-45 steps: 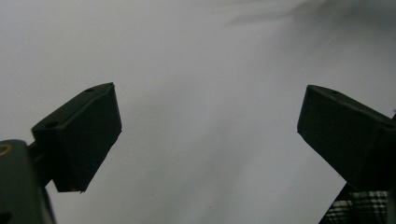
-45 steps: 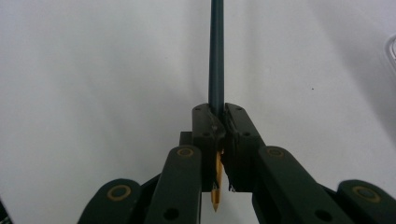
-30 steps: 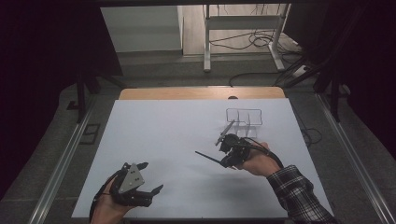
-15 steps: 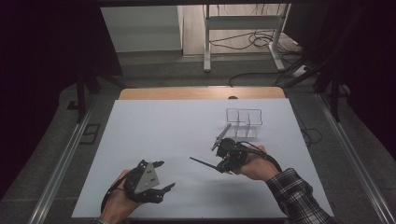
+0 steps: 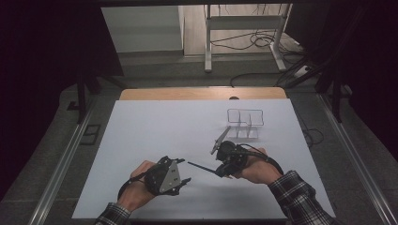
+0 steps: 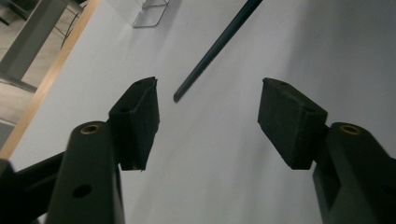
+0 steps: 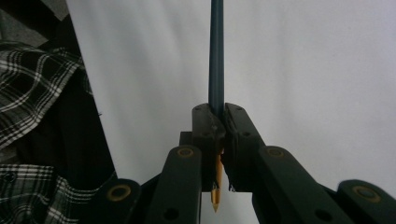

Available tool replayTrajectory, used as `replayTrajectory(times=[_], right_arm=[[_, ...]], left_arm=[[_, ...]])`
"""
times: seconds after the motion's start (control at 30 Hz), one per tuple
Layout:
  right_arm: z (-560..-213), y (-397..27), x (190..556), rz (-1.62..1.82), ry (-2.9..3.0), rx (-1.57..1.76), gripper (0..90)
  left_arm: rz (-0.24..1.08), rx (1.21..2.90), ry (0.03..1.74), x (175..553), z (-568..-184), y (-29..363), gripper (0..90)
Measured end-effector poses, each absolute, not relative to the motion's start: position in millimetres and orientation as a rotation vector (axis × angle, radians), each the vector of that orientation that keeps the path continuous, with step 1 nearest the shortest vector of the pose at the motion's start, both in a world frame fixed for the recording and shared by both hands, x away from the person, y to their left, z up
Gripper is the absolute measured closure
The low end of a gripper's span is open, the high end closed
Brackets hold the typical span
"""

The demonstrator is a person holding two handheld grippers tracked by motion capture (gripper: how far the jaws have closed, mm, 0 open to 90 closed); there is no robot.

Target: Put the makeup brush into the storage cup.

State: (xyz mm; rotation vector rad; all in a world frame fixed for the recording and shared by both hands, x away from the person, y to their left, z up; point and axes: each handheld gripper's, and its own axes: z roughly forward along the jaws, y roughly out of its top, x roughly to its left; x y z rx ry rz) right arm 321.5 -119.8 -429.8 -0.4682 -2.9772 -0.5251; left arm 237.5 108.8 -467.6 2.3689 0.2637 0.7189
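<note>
A dark blue pencil (image 5: pixel 201 167) lies level over the white table, with my right gripper (image 5: pixel 218 172) shut on it near its sharpened end. In the right gripper view the shaft (image 7: pixel 216 56) runs straight out from the pressed pads and the wooden tip (image 7: pixel 215 198) pokes back behind them. My left gripper (image 5: pixel 184 170) sits just left of the pencil's free end. Its jaws have just been closing, but they stand apart with nothing between them. From the left gripper (image 6: pixel 208 122) view, the pencil's blunt end (image 6: pixel 212 49) hangs a little ahead of the pads.
A clear wire-framed rack (image 5: pixel 244 123) stands on the white tabletop (image 5: pixel 155 126) behind the right hand, also seen as a rack (image 6: pixel 149 11) in the left gripper view. A plaid sleeve (image 5: pixel 300 199) comes in at the bottom right. The wooden table edge (image 5: pixel 202 93) lies at the back.
The left hand has slid right along the front of the table toward the pencil's free end, and its jaws have narrowed. The right hand and pencil have shifted slightly left.
</note>
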Motion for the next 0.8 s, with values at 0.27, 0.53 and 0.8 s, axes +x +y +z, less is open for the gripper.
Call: replayTrajectory(times=[0.27, 0.53, 0.8], right_arm=[[-427, -117, 315, -0.516, -2.958, -0.427, 83.5], [-426, -114, 311, -0.511, -2.96, -0.402, 83.5], [-424, -112, 308, -0.513, -2.958, -0.378, 83.5]], left_arm=[[0.711, 2.4, 0.184, 250, -471, 92, 48.5], [0.697, 2.421, 0.135, 254, -474, 86, 56.7], [0.686, 2.462, 0.095, 255, -479, 79, 62.6]])
